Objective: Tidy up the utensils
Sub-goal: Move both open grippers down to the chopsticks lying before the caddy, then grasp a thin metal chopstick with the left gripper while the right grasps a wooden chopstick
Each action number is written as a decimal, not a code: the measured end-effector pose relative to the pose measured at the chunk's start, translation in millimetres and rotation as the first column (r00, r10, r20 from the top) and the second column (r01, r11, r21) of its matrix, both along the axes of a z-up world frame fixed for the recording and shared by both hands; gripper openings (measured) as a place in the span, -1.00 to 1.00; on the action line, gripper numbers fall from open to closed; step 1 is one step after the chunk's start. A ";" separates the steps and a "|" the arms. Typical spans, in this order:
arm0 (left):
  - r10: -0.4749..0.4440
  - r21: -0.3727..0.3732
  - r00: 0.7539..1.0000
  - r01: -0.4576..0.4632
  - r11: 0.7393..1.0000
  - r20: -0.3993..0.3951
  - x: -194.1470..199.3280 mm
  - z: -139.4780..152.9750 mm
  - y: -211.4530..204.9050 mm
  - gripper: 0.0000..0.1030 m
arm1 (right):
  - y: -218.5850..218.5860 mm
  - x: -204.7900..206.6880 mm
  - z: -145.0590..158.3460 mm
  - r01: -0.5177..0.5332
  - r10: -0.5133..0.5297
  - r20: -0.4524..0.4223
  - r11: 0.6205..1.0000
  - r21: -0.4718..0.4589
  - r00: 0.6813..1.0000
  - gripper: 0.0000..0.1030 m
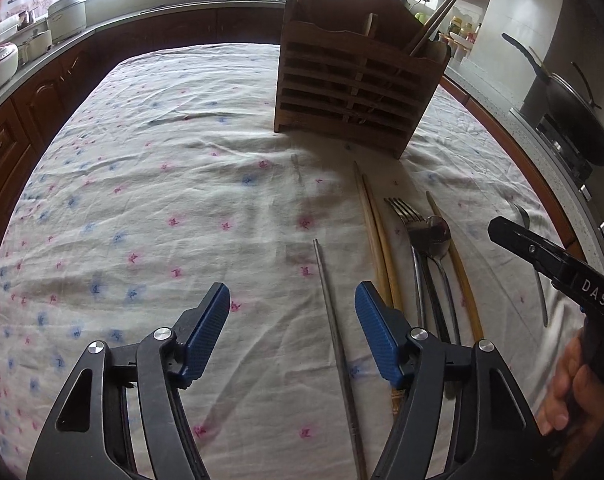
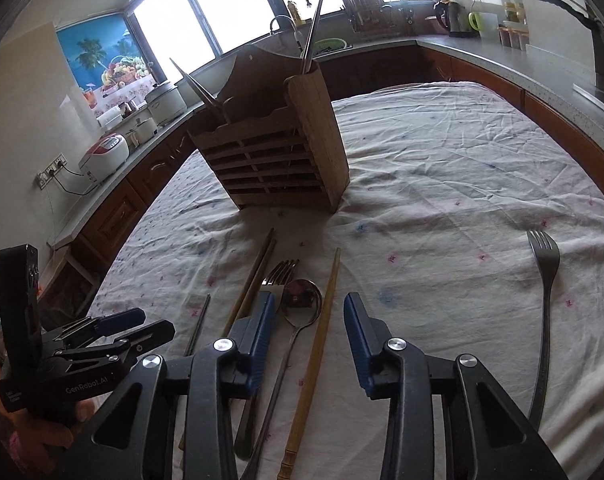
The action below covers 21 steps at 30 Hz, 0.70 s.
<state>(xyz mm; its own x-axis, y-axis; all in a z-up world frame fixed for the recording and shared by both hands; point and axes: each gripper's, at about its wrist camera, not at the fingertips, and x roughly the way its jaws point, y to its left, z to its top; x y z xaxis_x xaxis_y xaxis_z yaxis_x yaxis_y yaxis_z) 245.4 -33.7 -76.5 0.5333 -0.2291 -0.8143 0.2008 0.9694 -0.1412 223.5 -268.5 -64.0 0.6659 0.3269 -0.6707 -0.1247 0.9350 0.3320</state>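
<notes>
left gripper: jaws released, straddling metal chopstick for pickup | right gripper: jaws released above spoon | wooden holder set mid-surface, within reach

Brown slatted holder — white cloth dotted pink and blue — blue-padded black tools.

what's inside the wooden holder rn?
The holder has chopsticks sticking out: a metal pair at its right end, another pair at its left, plus a wooden handle. Their lower parts are hidden behind the slats.
</notes>
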 end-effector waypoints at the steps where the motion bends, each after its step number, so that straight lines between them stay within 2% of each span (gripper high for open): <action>1: 0.000 -0.004 1.000 0.000 1.000 -0.009 2.7 -2.2 -0.5 0.23 | 0.3 4.8 -2.2 0.001 -0.001 -0.009 1.000 -0.004 1.000 -0.40; 9: -0.039 -0.010 0.998 0.038 0.999 -0.054 23.3 -11.4 -14.9 -0.16 | 2.9 43.1 -18.2 0.005 -0.007 -0.064 0.999 -0.035 0.998 -0.51; 10: -0.047 -0.002 0.997 0.047 0.999 -0.060 25.2 -13.0 -18.1 -0.24 | 2.8 46.6 -18.9 0.004 -0.007 -0.067 0.999 -0.037 0.998 -0.52; 17: -0.097 0.119 0.995 0.099 0.988 -0.019 28.0 -16.8 -39.4 -0.30 | 11.3 70.6 -35.5 -0.022 0.012 -0.120 0.996 -0.082 0.993 -0.57; 18: -0.103 0.139 0.995 0.103 0.985 -0.006 27.1 -17.3 -42.0 -0.32 | 13.7 70.3 -34.5 -0.025 0.014 -0.108 0.994 -0.102 0.994 -0.58; 20: -0.116 0.144 0.993 0.113 0.983 0.008 27.1 -18.2 -44.6 -0.49 | 20.0 69.8 -32.8 -0.035 0.020 -0.101 0.988 -0.150 0.995 -0.58; 21: -0.120 0.142 0.993 0.118 0.983 0.011 27.2 -18.0 -45.2 -0.57 | 23.0 69.3 -32.3 -0.039 0.022 -0.097 0.983 -0.178 0.995 -0.65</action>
<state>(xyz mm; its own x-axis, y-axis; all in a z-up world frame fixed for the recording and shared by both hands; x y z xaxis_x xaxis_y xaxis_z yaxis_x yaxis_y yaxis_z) 272.6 -78.9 -94.6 0.5249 -0.1752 -0.8329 0.3174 0.9483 0.0005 292.8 -245.5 -96.3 0.5882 0.2152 -0.7796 -0.1304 0.9766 0.1711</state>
